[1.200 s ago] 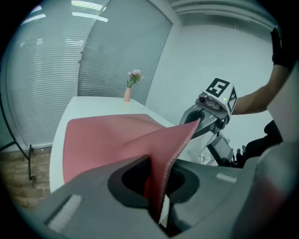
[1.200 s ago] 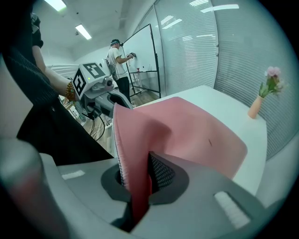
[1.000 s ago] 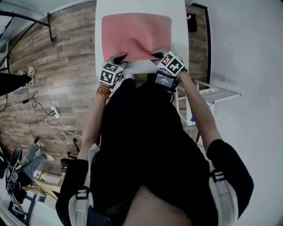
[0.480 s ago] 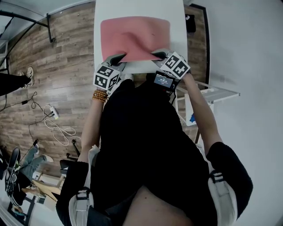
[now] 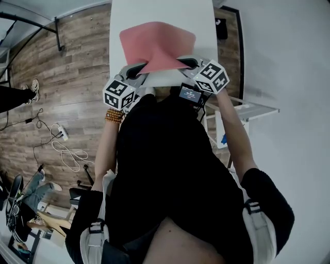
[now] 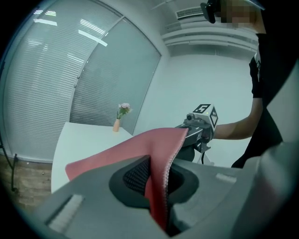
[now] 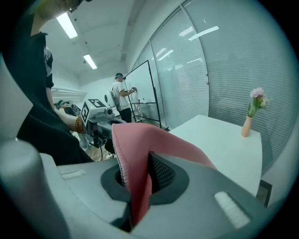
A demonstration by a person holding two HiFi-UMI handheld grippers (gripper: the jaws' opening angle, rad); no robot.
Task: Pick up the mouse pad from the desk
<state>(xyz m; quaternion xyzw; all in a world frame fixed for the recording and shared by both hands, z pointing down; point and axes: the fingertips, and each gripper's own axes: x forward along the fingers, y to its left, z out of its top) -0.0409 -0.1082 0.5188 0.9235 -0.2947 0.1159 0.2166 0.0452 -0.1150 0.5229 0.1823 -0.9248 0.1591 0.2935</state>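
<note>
A person in dark clothing stands at the near edge of a white tabletop (image 5: 162, 10), both arms stretched forward. Over that near edge sit the left hand-held gripper (image 5: 137, 69) and the right hand-held gripper (image 5: 187, 63); each is clamped tight on a near corner of the pink mouse pad (image 5: 157, 44). In each gripper view the pad's stitched edge is pinched between dark ribbed pads with no gap showing.

The mouse pad's near side is raised off the tabletop and sags in a soft fold between the two grips. Its far side lies low over the tabletop's middle; whether it touches the surface cannot be told. At the tabletop's far end stands a small vase with a flower (image 7: 252, 111); glass walls with blinds lie beyond.

The lift seems to be under way. To finish it well, raise both grippers together and level; hold them an even distance apart so the pad neither stretches nor droops further; grip firmly, since thin fabric can slip; bring the far edge clear of the tabletop without dragging it.
</note>
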